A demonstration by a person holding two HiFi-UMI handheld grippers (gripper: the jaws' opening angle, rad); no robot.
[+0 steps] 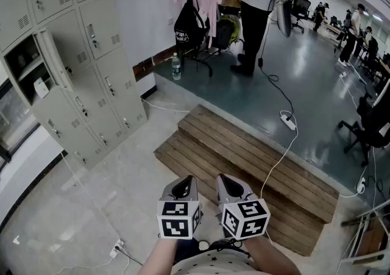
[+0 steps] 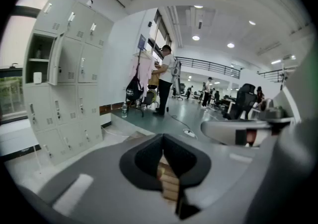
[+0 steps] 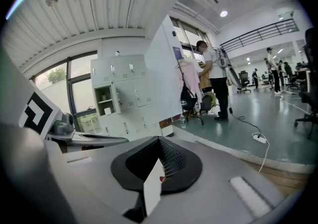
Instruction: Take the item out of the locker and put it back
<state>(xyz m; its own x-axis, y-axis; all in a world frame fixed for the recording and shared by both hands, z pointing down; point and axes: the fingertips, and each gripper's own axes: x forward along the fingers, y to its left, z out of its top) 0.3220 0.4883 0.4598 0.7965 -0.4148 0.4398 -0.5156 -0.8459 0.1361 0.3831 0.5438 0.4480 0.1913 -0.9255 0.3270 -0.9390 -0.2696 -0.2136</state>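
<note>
both shut, empty (left claw (image 1: 184, 186), right claw (image 1: 231, 186)); white item (image 1: 41, 88) in open locker (image 1: 53, 60), indistinct

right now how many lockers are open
1: the locker in the bank's left column, its door swung out and a white item inside. The other doors in view are shut; the head view cuts off the bank's top.

Grey locker bank (image 1: 97, 54) stands upright at my 10 o'clock, well apart from me. One upper compartment (image 1: 21, 57) is open, door (image 1: 55, 59) swung out on its right side. A shelf (image 1: 29, 67) splits it. The item (image 1: 41, 88), small, white, boxy, stands upright below the shelf, nr the front edge.
</note>
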